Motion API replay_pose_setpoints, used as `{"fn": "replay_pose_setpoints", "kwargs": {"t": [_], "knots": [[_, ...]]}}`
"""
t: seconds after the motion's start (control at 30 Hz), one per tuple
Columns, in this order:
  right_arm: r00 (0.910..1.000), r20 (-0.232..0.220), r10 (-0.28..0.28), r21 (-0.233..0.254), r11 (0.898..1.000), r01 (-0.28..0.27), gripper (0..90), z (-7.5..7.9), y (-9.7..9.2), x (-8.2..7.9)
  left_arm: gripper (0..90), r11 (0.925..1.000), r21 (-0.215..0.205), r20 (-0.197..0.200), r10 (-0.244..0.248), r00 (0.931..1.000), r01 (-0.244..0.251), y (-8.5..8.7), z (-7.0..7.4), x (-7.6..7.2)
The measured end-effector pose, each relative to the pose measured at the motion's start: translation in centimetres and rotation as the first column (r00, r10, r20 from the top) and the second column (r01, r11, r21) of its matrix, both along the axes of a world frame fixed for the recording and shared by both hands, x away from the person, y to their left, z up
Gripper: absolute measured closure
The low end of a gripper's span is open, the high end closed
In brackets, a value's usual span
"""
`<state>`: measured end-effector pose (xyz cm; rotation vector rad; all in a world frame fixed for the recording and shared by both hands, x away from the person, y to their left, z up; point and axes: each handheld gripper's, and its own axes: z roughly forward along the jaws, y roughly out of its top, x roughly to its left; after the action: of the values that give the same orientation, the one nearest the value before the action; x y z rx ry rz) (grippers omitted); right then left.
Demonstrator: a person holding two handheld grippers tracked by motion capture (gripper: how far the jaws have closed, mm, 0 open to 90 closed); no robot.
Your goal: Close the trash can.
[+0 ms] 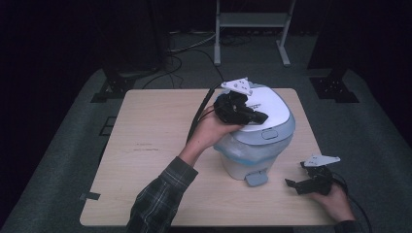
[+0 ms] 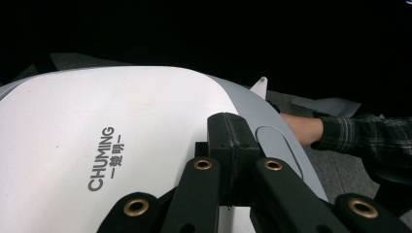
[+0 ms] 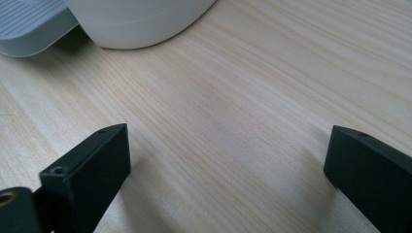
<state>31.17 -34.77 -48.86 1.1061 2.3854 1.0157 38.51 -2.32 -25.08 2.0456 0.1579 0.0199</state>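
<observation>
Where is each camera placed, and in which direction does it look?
High view: above the table, looking down; bin, both forearms, left gripper, right gripper.
Left gripper view: on that gripper, shut jaws over the white lid.
Right gripper view: low, open jaws over tabletop.
All three share the bin.

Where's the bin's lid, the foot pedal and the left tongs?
lid [image 1: 272,104], high view, white top.
foot pedal [image 1: 256,178], high view, its grey flap.
left tongs [image 1: 260,117], high view, shut tips over the lid.
</observation>
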Motion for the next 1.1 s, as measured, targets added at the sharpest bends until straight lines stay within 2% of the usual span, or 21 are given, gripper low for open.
{"fn": "replay_pose_setpoints", "kwargs": {"t": [0.07,0.13,0.23,0.27,0.3,0.4,0.5,0.63,0.77,0.9,1.1], "knots": [[1.0000,0.000,0.000,0.000,1.000,0.000,2.0,0.0,0.0,0.0,90.0,0.9999,0.010,-0.002,0.010,0.9999,-0.010,-0.1,-0.3,0.0],[1.0000,0.001,0.000,0.001,1.000,0.000,2.4,0.0,0.0,0.0,90.0,0.9999,0.013,0.019,0.007,0.9998,-0.007,-0.1,-0.3,-0.1],[1.0000,0.001,0.000,0.001,1.000,0.000,2.4,0.0,0.0,0.0,90.0,1.0000,-0.006,0.025,0.003,0.9997,-0.002,0.0,-0.3,0.0],[1.0000,0.001,0.000,0.001,1.000,0.000,2.4,0.0,0.0,0.0,87.8,0.9999,-0.013,0.031,0.006,0.9995,-0.006,0.0,-0.4,0.0],[1.0000,0.001,0.000,0.000,1.000,0.000,2.4,0.0,0.0,0.0,79.7,0.9997,-0.024,0.022,0.004,0.9997,-0.004,0.1,-0.4,-0.1],[1.0000,0.001,0.000,0.001,1.000,0.000,2.4,0.0,0.0,0.0,65.4,0.9983,-0.057,0.027,0.017,0.9995,-0.016,0.9,-0.4,-0.5],[1.0000,0.001,0.001,0.000,1.000,-0.001,2.3,0.0,0.0,-0.1,52.6,0.9961,-0.083,0.028,0.031,0.9991,-0.029,2.1,-0.2,-1.0],[1.0000,-0.001,-0.001,0.001,1.000,0.001,2.4,0.0,0.0,-0.2,36.0,0.9961,-0.078,0.008,0.042,0.9991,-0.041,4.1,-0.1,-2.0],[1.0000,0.001,0.000,0.001,1.000,0.000,2.4,0.0,0.0,-0.3,26.5,0.9944,-0.085,0.024,0.066,0.9975,-0.064,6.4,-0.3,-3.5],[1.0000,0.002,0.000,0.001,1.000,0.000,2.4,0.0,0.0,-0.3,19.9,0.9901,-0.080,0.049,0.119,0.9917,-0.115,8.6,-0.7,-4.9],[1.0000,0.001,0.000,0.001,1.000,0.000,2.4,0.0,0.0,-0.3,16.6,0.9823,-0.073,0.054,0.177,0.9828,-0.172,11.4,-2.0,-6.0]]}}
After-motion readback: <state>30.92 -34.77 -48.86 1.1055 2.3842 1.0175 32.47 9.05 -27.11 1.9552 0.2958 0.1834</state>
